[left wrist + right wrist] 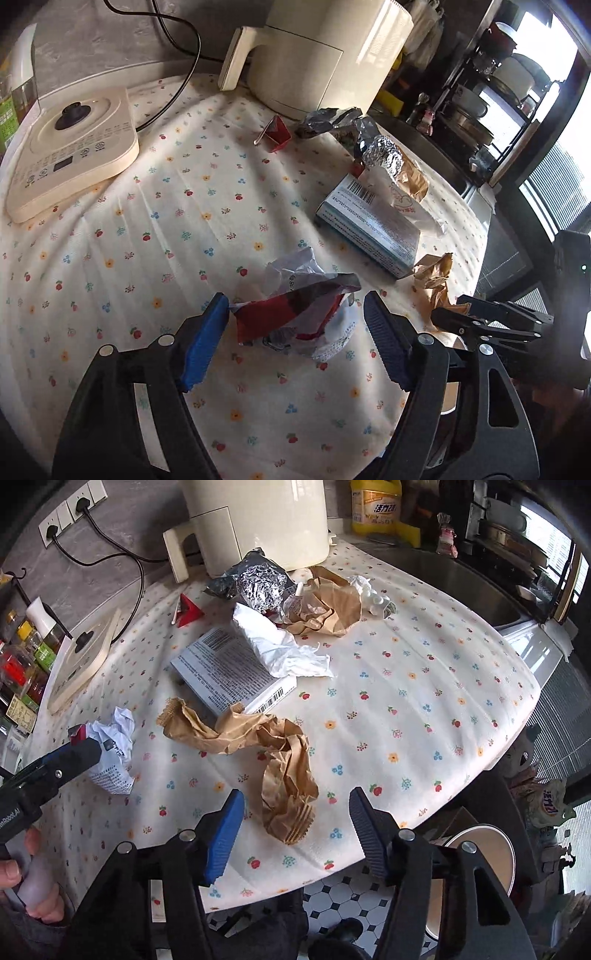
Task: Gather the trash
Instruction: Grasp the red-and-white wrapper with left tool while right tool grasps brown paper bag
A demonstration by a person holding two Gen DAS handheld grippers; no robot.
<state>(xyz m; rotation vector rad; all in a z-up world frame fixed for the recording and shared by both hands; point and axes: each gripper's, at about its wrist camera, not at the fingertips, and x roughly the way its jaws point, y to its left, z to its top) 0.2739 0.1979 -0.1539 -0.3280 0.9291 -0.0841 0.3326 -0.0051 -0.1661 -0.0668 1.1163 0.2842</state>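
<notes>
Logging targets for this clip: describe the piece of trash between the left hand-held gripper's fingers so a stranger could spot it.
On the floral tablecloth, look near the front edge, ahead of the flat printed box. Between the open blue pads of the left hand-held gripper lies a crumpled wrapper. Unlike the brown paper bag beside it, it is white printed paper with red and dark patches.

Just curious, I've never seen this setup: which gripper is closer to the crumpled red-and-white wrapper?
Left. The left gripper straddles the crumpled red-and-white wrapper with open fingers; the right gripper sits farther right, around the crumpled brown paper bag.
</notes>
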